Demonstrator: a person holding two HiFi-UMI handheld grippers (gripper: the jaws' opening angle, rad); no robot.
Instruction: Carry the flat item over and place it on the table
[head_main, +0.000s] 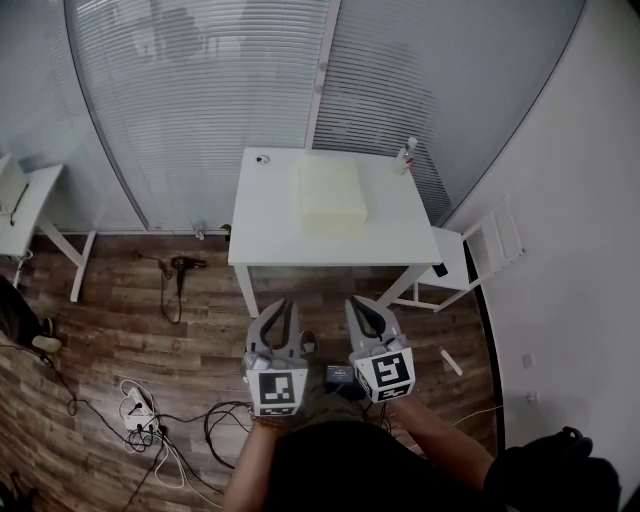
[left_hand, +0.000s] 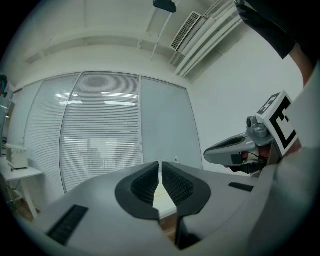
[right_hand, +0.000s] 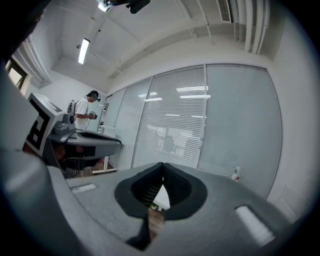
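Find the flat item (head_main: 332, 195), a pale cream slab, lying on the white table (head_main: 262, 235), towards the far edge of the tabletop and a little right of its middle, clear of every edge. Note the left gripper (head_main: 283, 306) and the right gripper (head_main: 358, 303) held side by side low in front of the body, well apart from the table, both pointing roughly level towards it. Read both pairs of jaws as pressed together on nothing, ribbed pads meeting, with only floor and tabletop showing beyond. Judge the slab as already resting on a table and held by neither gripper: either finished or not yet begun, and impossible to say which from here.

Supposing a pickup to come:
- Step up to the near edge of the tabletop before reaching.
- Spread both pairs of jaws wide on the way in.
- Take the slab by its left and right edges, one gripper to each, about midway along, to keep it level and probably free of sag.
- Lift straight up rather than dragging across the tabletop.
- Steer clear of the small bottle (head_main: 407, 153) at the far right corner.
- Mind the cables (head_main: 150, 420) and the hair dryer (head_main: 183, 264) on the floor to the left, and the white chair (head_main: 470, 255) just beside the table's right edge.
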